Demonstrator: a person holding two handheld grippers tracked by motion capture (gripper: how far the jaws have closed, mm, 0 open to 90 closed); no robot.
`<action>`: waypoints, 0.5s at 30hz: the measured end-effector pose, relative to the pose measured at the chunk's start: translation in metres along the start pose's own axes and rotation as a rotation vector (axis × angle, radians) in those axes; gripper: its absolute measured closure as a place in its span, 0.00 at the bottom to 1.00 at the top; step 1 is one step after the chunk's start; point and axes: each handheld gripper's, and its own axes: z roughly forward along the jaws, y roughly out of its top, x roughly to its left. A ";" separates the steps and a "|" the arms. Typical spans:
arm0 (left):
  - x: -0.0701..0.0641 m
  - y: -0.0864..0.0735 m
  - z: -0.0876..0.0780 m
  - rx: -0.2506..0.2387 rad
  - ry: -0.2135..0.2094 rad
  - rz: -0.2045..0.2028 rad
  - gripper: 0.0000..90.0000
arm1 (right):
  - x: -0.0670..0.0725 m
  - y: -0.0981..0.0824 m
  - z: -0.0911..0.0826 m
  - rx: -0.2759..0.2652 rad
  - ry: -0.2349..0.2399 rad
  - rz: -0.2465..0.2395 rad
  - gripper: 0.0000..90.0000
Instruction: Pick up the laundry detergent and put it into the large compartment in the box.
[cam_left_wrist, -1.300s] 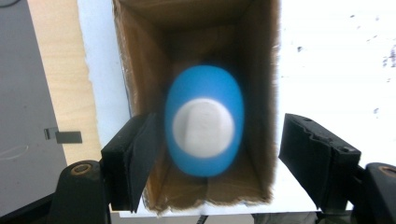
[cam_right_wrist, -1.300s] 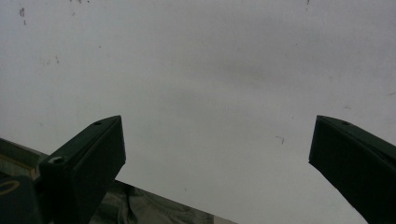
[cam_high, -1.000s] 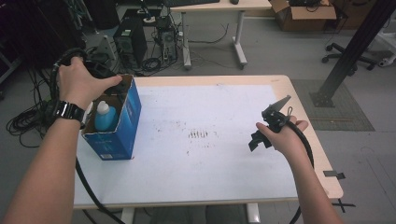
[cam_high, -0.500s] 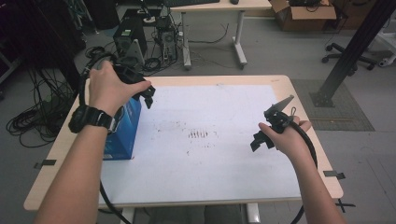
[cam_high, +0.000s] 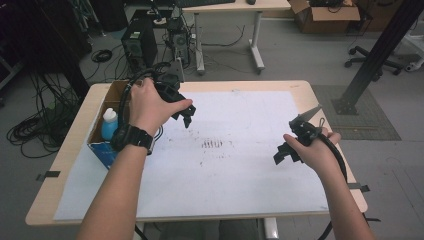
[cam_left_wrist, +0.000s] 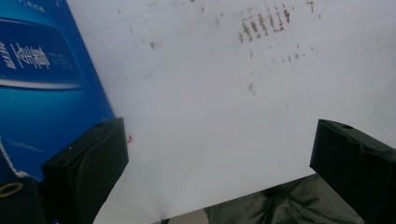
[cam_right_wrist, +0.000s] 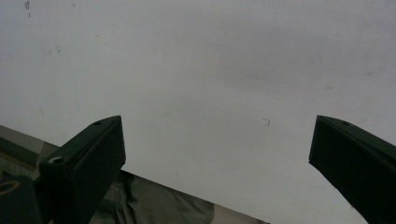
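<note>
Blue box (cam_left_wrist: 42, 84) (bottle (cam_high: 109, 123) seen overhead)

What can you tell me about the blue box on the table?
The blue box looks like cardboard: shiny blue outside with white writing on its side, plain brown inside. Its top is open. It stands upright on the table at the left edge, on the edge of the white sheet. Inside stands a bottle with a white cap and light blue body. In the left gripper view the box's blue wall sits just behind one jaw; whether they touch, I cannot tell.
</note>
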 end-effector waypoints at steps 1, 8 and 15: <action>-0.003 0.000 0.004 -0.005 0.000 0.002 0.05 | -0.001 -0.001 0.000 0.001 0.002 0.000 0.04; -0.009 -0.002 0.013 0.001 0.005 0.011 0.05 | -0.001 -0.002 0.001 0.002 0.002 -0.007 0.04; -0.013 -0.003 0.020 -0.006 0.017 0.006 0.05 | 0.000 -0.005 0.001 -0.003 0.002 -0.003 0.04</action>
